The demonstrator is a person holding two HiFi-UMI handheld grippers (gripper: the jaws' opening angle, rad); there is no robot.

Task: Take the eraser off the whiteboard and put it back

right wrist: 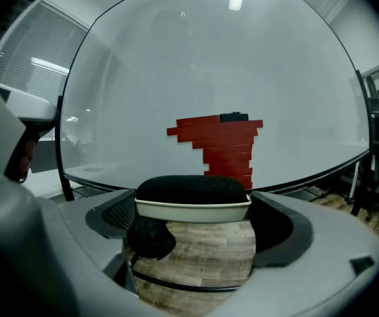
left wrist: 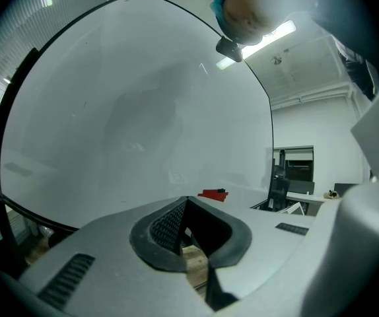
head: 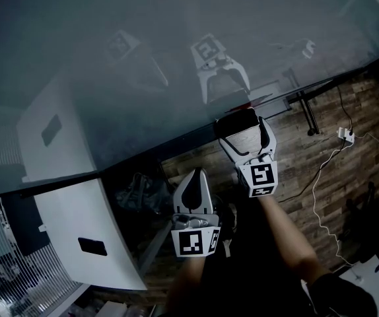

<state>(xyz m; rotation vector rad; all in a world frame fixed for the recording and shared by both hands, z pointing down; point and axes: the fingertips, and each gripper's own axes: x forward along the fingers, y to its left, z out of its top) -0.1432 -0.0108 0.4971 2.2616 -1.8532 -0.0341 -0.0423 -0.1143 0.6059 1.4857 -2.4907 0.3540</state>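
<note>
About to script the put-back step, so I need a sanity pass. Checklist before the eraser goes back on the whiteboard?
1. Grip: eraser is clamped between the jaws of the right gripper: ok.
2. Orientation: the black felt side faces the whiteboard: ok.
3. Gap between eraser and board: cannot tell.
4. Landing spot: a red patch sits straight ahead on the board; what it is: cannot tell.
5. Left gripper is shut, empty and away from the eraser: ok.
</note>
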